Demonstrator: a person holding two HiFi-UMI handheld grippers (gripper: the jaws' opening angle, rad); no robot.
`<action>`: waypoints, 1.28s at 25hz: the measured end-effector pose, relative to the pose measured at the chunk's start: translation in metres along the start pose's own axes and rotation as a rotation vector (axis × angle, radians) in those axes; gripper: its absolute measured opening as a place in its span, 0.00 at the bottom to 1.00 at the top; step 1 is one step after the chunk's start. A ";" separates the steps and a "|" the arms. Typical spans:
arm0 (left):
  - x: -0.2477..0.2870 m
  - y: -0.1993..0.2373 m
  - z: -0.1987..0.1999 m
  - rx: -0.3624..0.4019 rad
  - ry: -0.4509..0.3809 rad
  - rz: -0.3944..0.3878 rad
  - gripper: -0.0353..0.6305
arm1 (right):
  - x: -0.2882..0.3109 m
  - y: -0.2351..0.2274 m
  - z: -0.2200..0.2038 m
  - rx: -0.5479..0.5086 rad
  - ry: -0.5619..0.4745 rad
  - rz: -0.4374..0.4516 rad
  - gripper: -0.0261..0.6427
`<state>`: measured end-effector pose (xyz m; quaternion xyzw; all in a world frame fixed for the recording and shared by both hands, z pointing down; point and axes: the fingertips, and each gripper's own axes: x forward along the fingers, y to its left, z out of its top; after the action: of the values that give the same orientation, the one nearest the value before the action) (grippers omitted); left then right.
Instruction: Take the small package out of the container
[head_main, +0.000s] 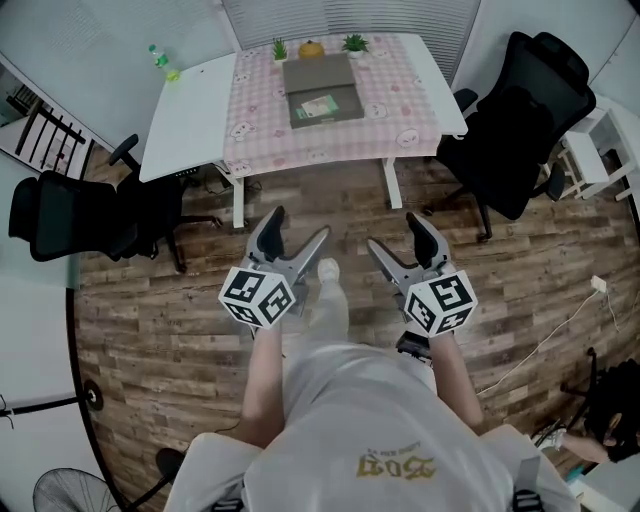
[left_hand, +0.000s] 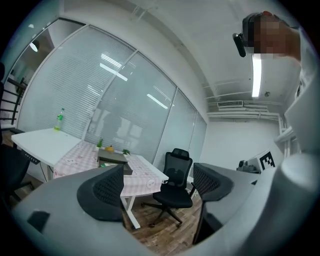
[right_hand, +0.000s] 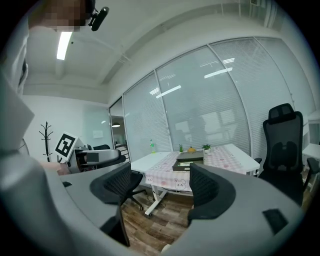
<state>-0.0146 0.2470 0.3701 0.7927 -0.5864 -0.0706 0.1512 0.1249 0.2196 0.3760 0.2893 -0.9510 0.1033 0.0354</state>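
Note:
A flat grey container (head_main: 320, 78) lies on the pink checked tablecloth of the white table (head_main: 190, 110), far ahead of me. Inside it shows a small green-and-white package (head_main: 320, 106). My left gripper (head_main: 298, 226) and right gripper (head_main: 394, 232) are held side by side over the wooden floor, well short of the table, both open with nothing between the jaws. The left gripper (left_hand: 157, 182) looks toward the container (left_hand: 112, 158) from a distance. In the right gripper view the container (right_hand: 189, 160) shows beyond the open right gripper (right_hand: 162, 184).
Black office chairs stand left (head_main: 70, 215) and right (head_main: 520, 120) of the table. A green bottle (head_main: 160, 58), two small plants (head_main: 353, 43) and an orange object (head_main: 312, 48) sit on the table's far side. A white cable (head_main: 560, 325) crosses the floor at right; a fan (head_main: 75, 492) stands at lower left.

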 end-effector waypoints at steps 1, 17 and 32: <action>0.014 0.012 0.000 -0.004 0.005 -0.004 0.71 | 0.013 -0.010 -0.001 0.002 0.008 -0.007 0.58; 0.270 0.223 0.057 0.035 0.172 -0.097 0.70 | 0.270 -0.178 0.044 0.049 0.066 -0.123 0.59; 0.343 0.281 0.049 0.085 0.285 -0.200 0.72 | 0.332 -0.225 0.040 0.082 0.100 -0.215 0.60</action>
<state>-0.1801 -0.1621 0.4366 0.8547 -0.4796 0.0526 0.1914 -0.0254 -0.1514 0.4189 0.3852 -0.9065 0.1521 0.0816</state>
